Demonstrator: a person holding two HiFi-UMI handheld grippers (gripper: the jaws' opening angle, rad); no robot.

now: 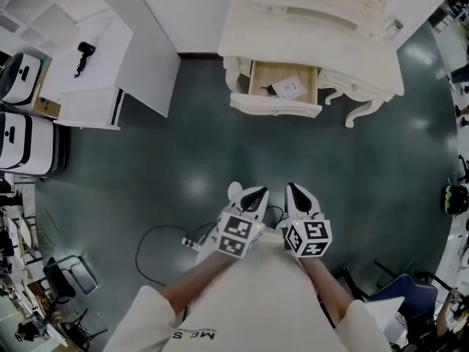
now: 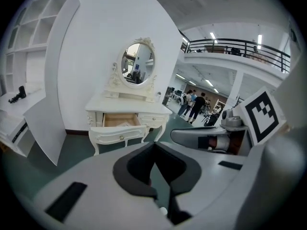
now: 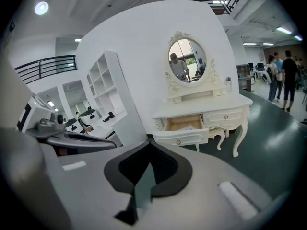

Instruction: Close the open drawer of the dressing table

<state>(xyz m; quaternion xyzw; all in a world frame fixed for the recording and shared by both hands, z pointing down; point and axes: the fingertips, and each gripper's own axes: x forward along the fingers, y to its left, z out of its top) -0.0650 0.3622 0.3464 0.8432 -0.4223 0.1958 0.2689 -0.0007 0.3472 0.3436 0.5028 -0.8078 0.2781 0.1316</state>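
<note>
The white dressing table (image 1: 315,28) stands far ahead against the wall. Its left drawer (image 1: 282,86) is pulled out, with a white card (image 1: 291,86) and a small dark item inside. Low in the head view, my left gripper (image 1: 253,196) and right gripper (image 1: 300,196) are held side by side over the dark floor, well short of the table. Both are shut on nothing. The left gripper view looks past the left gripper (image 2: 154,146) to the open drawer (image 2: 120,121). In the right gripper view, the drawer (image 3: 184,123) lies beyond the right gripper (image 3: 149,145).
A white shelf unit with a desk (image 1: 95,57) and a slanted white panel (image 1: 146,64) stand left of the table. A cable (image 1: 157,248) loops on the floor near my left side. White cases (image 1: 26,134) line the left edge. People (image 2: 196,104) stand far off to the right.
</note>
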